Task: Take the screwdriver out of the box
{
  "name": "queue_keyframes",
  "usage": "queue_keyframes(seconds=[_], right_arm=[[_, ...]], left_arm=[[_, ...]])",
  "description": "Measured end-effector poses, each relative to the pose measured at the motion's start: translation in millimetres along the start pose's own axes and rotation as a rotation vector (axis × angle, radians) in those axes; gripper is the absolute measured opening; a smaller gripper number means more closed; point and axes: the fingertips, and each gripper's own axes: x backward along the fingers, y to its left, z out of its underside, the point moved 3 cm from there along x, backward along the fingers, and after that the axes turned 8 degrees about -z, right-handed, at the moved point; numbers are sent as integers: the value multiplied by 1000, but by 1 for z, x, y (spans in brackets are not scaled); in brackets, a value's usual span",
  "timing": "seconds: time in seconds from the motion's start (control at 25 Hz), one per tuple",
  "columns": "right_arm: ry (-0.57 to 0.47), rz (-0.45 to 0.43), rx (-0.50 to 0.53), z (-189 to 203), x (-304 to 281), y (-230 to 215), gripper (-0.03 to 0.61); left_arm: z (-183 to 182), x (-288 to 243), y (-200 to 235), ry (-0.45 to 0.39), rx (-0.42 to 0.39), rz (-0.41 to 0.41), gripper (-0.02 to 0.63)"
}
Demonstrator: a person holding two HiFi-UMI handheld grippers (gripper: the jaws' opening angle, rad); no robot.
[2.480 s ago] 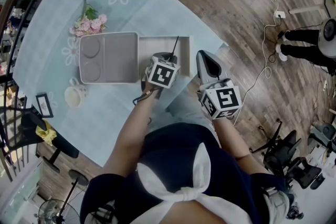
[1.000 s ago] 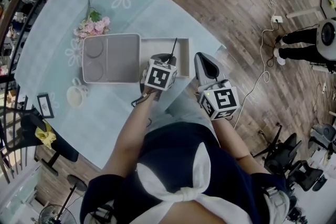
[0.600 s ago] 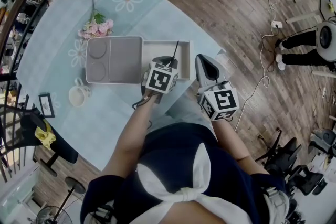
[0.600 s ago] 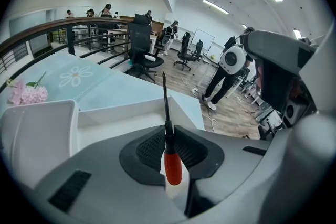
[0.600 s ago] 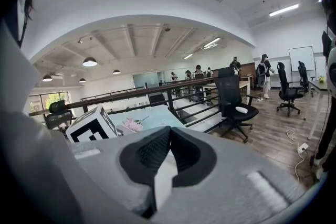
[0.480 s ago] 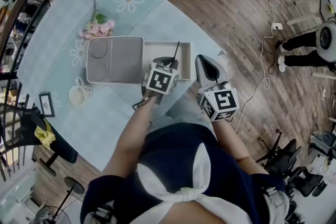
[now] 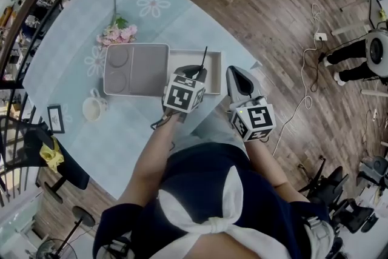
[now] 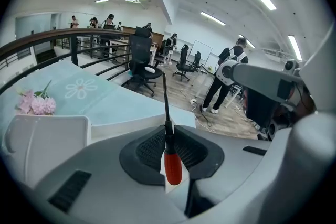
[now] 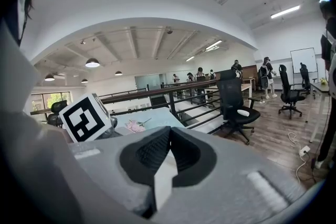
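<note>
My left gripper [image 7: 195, 72] is shut on a screwdriver: its red handle [image 8: 173, 167] sits between the pads and its thin black shaft [image 8: 165, 96] sticks straight out past the fingertips. In the head view the screwdriver shaft [image 7: 203, 56] hangs over the open white box [image 7: 213, 63], and that gripper [image 8: 169, 132] is above the box's near edge. The right gripper [image 7: 238, 73] hovers just right of the box, beyond the table's corner. Its jaws [image 9: 169, 134] are shut with nothing between them.
A grey tray [image 7: 145, 70] with two round recesses lies against the box's left side. Pink flowers [image 7: 118, 33], a white cup [image 7: 94, 109] and a small framed picture [image 7: 56, 118] are on the light blue table [image 7: 73, 148]. Wooden floor, cables and office chairs lie to the right.
The left gripper has risen a little with the screwdriver in it, above the box. The right gripper has stayed where it was.
</note>
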Motion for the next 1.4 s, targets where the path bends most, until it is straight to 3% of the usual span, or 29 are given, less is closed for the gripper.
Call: queue_keyframes(seconds=[0.28,0.84,1.08,1.4], right_arm=[[-17,-9,3,-5,4,7,-2],[-37,-6,17,-15,13,8,-2],[-54,9,21,-19,21,6,-2],[-60,3,22,-24,26,5,-2]], left_arm=[[-23,31,-7,-98,-21,41,64],[-52,86,-14,-270,3,56,64],[-61,110,-19,-345,65,108,64],[-71,138,-20,-441,59,128,64]])
